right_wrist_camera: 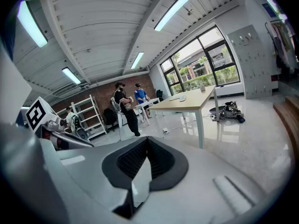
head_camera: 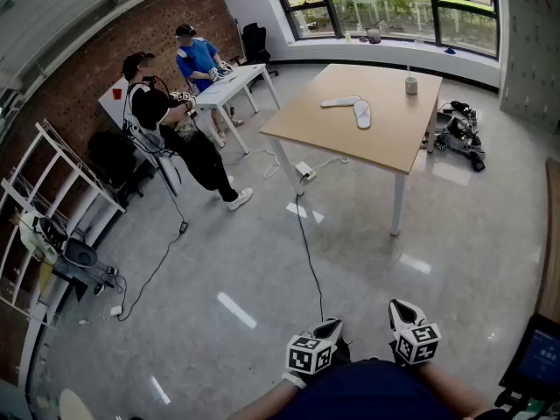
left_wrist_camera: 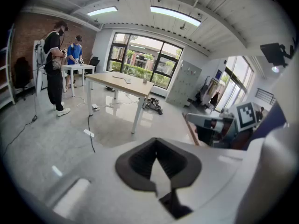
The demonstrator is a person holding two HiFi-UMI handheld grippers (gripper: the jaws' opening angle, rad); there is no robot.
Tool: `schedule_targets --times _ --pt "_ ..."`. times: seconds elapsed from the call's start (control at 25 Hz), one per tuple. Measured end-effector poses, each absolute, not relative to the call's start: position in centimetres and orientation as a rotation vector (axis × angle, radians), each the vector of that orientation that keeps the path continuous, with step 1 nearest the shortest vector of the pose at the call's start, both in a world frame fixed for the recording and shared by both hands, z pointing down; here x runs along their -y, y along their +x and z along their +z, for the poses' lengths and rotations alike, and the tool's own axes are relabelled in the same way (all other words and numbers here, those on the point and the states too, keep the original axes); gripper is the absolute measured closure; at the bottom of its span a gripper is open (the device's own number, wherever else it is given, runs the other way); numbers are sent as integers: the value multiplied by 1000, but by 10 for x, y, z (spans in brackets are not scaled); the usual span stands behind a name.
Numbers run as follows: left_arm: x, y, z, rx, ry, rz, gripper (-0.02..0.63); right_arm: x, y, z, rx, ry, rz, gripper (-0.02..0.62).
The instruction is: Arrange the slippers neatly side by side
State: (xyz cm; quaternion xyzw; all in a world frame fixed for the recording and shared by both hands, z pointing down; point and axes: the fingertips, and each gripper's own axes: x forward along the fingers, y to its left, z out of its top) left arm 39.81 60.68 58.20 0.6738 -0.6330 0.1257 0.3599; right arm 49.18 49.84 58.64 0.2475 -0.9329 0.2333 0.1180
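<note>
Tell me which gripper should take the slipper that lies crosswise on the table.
Left, narrowly. The crosswise slipper lies left of the other slipper, on the left gripper side. It and the right gripper are shut and far from the table, so neither reaches yet.

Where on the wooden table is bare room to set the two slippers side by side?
The near half of the table, between the slippers and the front edge, is bare. A strip is also free between the slippers and the cup. The far side, where these things lie, is more crowded.
</note>
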Motion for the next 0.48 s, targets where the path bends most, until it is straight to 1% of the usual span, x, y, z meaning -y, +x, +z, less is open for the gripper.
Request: schedule_targets --times 0.24,0.48 --pt "-597 383 588 1613 1730 298 601 -489 474 591 2707 715 673 584" --pt "-576 342 596 1599 1706 254 601 -469 437 598 2667 717 656 584"
